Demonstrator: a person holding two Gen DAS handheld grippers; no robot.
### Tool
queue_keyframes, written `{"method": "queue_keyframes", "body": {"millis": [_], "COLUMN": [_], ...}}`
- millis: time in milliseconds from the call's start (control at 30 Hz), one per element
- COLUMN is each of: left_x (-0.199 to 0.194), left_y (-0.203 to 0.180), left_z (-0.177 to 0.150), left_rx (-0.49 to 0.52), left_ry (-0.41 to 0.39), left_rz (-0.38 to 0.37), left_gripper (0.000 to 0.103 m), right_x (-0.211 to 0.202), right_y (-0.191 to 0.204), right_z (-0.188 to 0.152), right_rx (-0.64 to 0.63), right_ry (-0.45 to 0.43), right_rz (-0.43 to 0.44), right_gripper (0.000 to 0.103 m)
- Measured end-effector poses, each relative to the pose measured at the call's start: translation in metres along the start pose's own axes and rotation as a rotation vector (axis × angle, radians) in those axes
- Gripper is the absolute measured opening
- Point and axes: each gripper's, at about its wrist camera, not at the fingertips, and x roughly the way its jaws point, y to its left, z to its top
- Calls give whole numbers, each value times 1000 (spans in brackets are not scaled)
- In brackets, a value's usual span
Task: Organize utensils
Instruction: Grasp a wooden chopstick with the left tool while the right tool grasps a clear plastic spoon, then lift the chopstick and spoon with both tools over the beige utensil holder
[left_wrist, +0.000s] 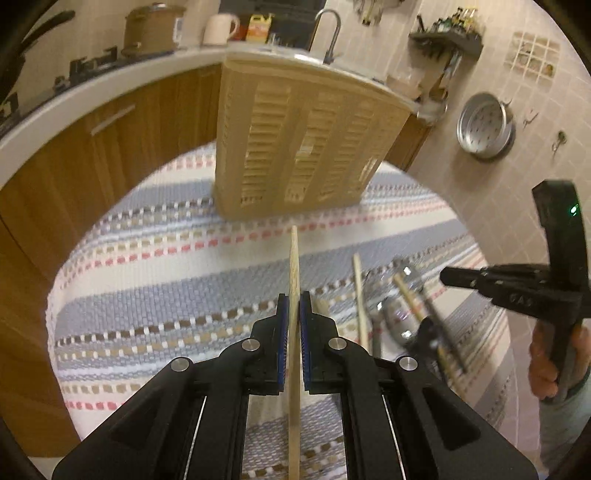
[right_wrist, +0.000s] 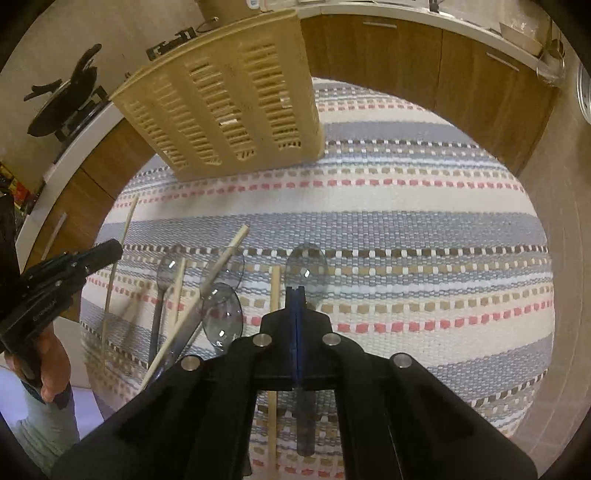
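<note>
Chopstick clamped in the left gripper and clear spoon pinched in the right gripper sit lifted, presumably for sorting into the far beige basket.

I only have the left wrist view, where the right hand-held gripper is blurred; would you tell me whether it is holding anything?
Observer: The right hand-held gripper is shut, and a clear grey spoon appears pinched by its neck, bowl pointing ahead of the pads.
Operator: Thank you. Is anything lying right beside that spoon?
Observer: A wooden chopstick runs alongside it on its left; I cannot tell whether they touch.
Operator: And what remains in the pile?
Observer: At least two other spoons lie on the striped cloth, with a slanted chopstick across them.
</note>
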Motion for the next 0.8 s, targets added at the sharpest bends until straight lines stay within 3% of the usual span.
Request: {"method": "queue_keyframes", "body": {"millis": [100, 167, 267, 533, 633, 800], "left_x": [-3, -3, 1, 5, 5, 0], "left_y": [-4, -5, -8, -4, -3, -1], "left_z": [1, 1, -2, -3, -3, 0], "left_rx": [13, 17, 19, 24, 23, 9], "left_ry": [-13, -8, 1, -5, -9, -36], "left_rz": [-9, -10, -18, -17, -16, -21], "left_gripper": [4, 4, 4, 4, 4, 4], "right_x": [3, 11, 22, 41, 45, 44], "right_y": [-6, -16, -19, 1, 15, 25], "right_z": [3, 5, 7, 15, 16, 13], "right_rx": [3, 32, 34, -74, -134, -162], "right_ry": [7, 66, 127, 212, 231, 218], "right_rz": [14, 29, 10, -104, -184, -202], "right_gripper": [1, 9, 32, 31, 14, 10]}}
